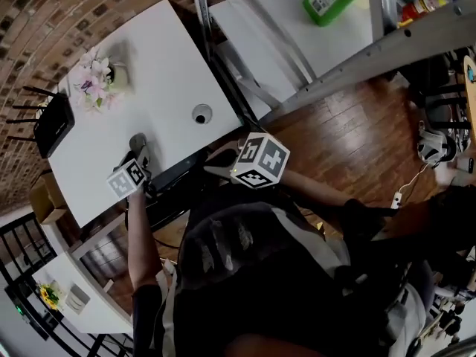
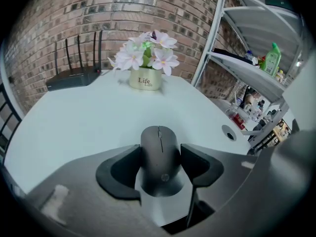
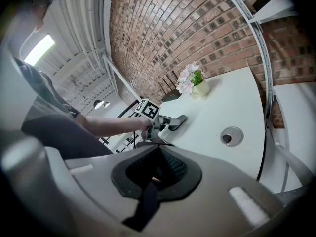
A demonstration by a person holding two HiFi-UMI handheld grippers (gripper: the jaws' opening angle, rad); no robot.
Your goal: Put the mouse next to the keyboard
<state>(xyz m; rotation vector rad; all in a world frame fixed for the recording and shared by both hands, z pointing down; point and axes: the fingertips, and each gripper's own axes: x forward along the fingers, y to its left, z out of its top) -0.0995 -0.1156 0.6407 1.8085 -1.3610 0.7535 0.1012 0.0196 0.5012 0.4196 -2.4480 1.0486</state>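
Left gripper [image 2: 159, 164] pinching the mouse [image 2: 159, 159] on the white desk [image 1: 149, 65].

The desk stands against a brick wall, with a metal rack [image 1: 297, 21] to its right. A dark keyboard [image 1: 175, 175] lies along the desk's near edge, seemingly lower than the top. A black router [image 1: 52, 125] sits at the far left corner, with a pot of pale flowers [image 1: 93, 80] just beside it. The left gripper's jaws press on both sides of the mouse, which rests flat on the desk close to the near edge, near the keyboard and well apart from the pot. The right gripper [image 3: 157, 174] hangs over the keyboard with jaws spread, gripping nothing; keys show in the gap. A round cable hole [image 1: 201, 114] lies in the desk to the right of the mouse.
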